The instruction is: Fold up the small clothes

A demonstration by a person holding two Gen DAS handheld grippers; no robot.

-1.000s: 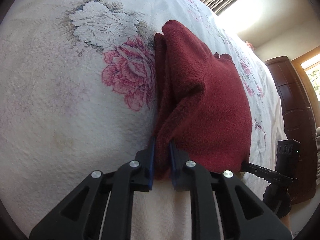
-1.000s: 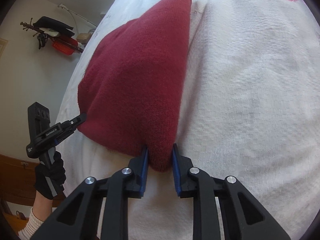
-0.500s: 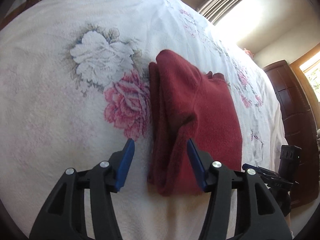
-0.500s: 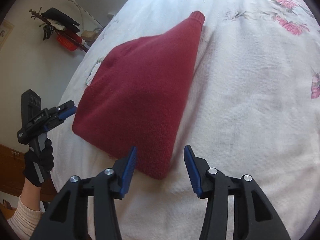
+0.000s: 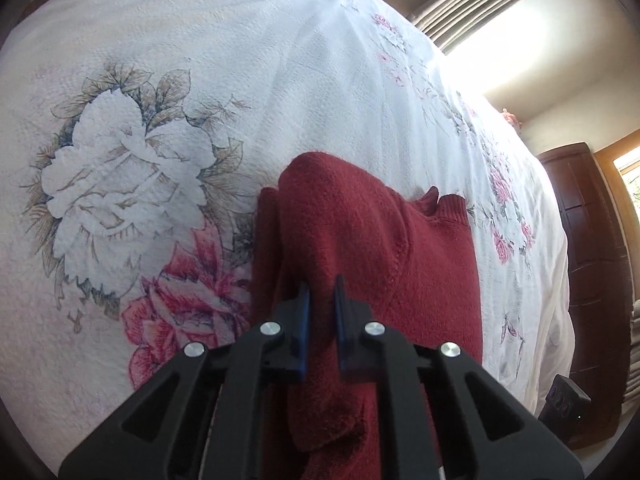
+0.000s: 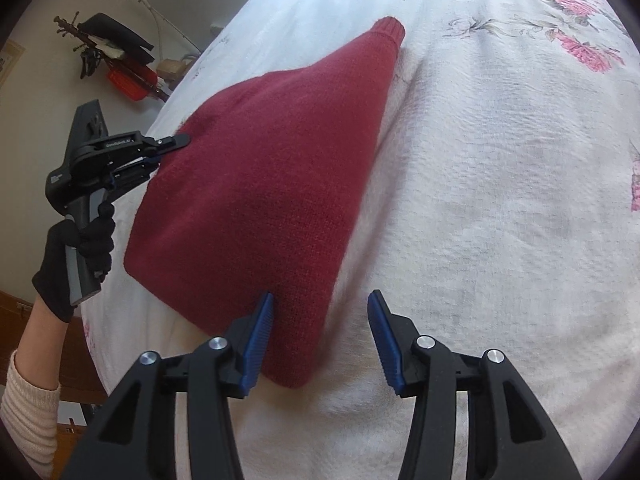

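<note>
Sweater (image 5: pixel 360 248) fold apparently pinched in left tongs (image 5: pixel 320 312), grip half hidden; right tongs (image 6: pixel 320 336) wide.

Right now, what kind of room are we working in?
Most likely a bedroom. The red sweater lies on a floral bedspread, with curtains at a bright window and a dark wooden cabinet beside the bed.

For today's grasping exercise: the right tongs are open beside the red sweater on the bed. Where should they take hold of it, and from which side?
Grip the near corner of the red sweater, which lies between the open right tongs. Come in low from the near bed edge, along the bedspread: the corner's folded layers point straight at the jaws. The left tongs already pinch the opposite end.
</note>
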